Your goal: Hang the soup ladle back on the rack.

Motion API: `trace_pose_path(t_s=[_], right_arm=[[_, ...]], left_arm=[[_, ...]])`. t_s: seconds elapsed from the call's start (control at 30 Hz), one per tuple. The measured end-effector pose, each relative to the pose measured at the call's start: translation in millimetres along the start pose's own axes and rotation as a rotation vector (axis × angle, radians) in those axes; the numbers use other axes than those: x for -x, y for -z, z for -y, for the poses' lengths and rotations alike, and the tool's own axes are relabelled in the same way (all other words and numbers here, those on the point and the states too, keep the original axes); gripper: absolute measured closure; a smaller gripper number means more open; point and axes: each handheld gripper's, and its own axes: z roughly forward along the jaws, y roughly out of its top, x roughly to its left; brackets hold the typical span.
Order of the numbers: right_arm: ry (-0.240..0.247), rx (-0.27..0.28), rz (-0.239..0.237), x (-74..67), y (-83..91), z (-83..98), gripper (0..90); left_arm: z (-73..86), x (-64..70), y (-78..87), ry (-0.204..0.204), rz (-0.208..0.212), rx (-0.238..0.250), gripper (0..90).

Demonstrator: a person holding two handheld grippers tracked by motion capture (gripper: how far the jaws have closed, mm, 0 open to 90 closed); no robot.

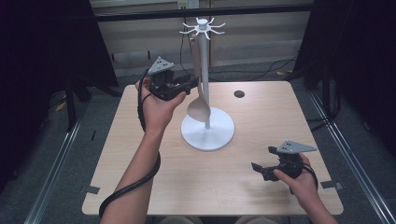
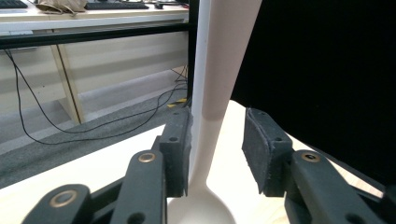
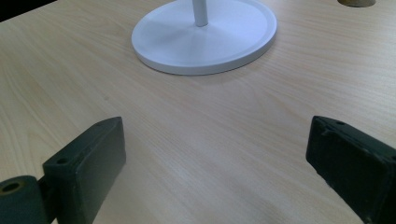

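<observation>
**Left claw around a hanging spoon, right claw resting apart**

On the left, the left claw [image 1: 190, 84] is raised beside a white stand [image 1: 207, 126] at the middle of the tabletop [image 1: 140, 154]. Its jaws are spread around the handle of a beige spoon [image 2: 219, 93] hanging from the stand; one pad touches it, the other stands clear. At the right, the right claw [image 1: 262, 162] sits low near the front edge, jaws spread wide, holding nothing.

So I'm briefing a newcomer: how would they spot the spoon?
Find the white stand with the round base, mid-table. The spoon hangs along its pole, bowl down. It is beige against the white pole, and the left gripper has its open jaws around the handle.
</observation>
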Motion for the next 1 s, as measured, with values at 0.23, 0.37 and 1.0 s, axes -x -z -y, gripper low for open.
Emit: trace_pose_path(t_s=[0.23, 0.37, 1.0], right_arm=[[0.001, 0.0, 0.002, 0.0, 0.1, 0.1, 4.4], [0.003, -0.004, 0.003, 0.4, 0.1, 0.3, 4.4], [0.01, -0.004, 0.003, -0.1, -0.4, -0.1, 4.4]], left_arm=[[5.4, -2.2, 1.2, -0.009, -0.003, -0.012, 45.3], [7.7, -2.8, 1.6, -0.014, -0.002, -0.019, 37.5], [21.9, -3.6, 6.3, -0.037, -0.002, -0.022, 18.7]])
